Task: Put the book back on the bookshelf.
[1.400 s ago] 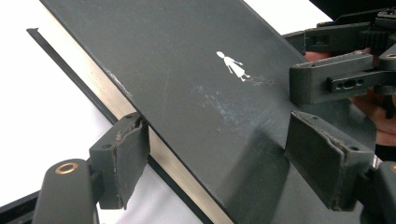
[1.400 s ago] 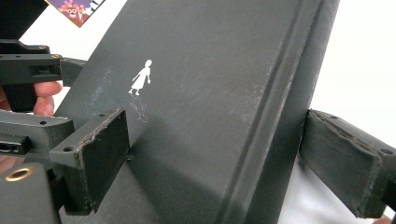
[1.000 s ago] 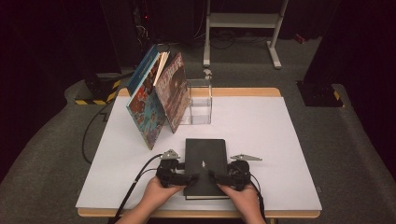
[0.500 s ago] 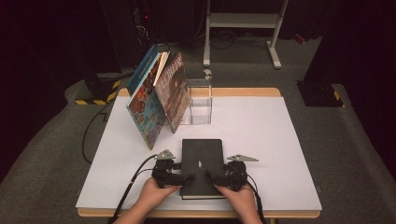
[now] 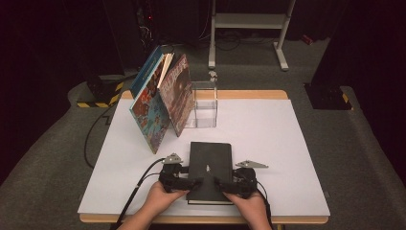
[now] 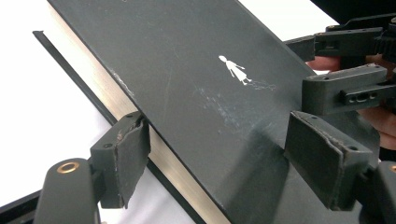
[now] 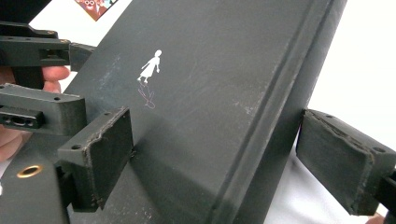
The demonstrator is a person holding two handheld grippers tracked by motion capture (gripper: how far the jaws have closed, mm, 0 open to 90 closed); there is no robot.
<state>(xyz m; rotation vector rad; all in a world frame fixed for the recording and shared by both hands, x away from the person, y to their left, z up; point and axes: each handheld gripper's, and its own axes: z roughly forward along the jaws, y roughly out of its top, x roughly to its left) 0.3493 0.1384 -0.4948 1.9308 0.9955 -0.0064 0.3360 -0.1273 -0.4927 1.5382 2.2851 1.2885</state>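
Observation:
A black hardcover book (image 5: pixel 209 163) with a small white figure on its cover (image 6: pixel 236 70) lies flat near the table's front edge. My left gripper (image 5: pixel 191 182) reaches in over the book's left side. In the left gripper view, one pad (image 6: pixel 128 161) sits against the page edge and the other hovers over the cover, jaws wide apart. My right gripper (image 5: pixel 224 183) comes in over the right side. In the right gripper view, its jaws straddle the spine (image 7: pixel 280 116); one pad rests by the cover and the outer pad (image 7: pixel 343 161) stands off the spine, with white table showing between.
Several colourful picture books (image 5: pixel 160 103) lean together at the back left of the white table (image 5: pixel 277 139), against a clear plastic box (image 5: pixel 205 103). Behind the table stand a metal frame (image 5: pixel 249 21) and dark floor. Cables (image 5: pixel 139 184) trail off the front left.
Both hands have shifted slightly around the book's near end. The book lies in about the same place.

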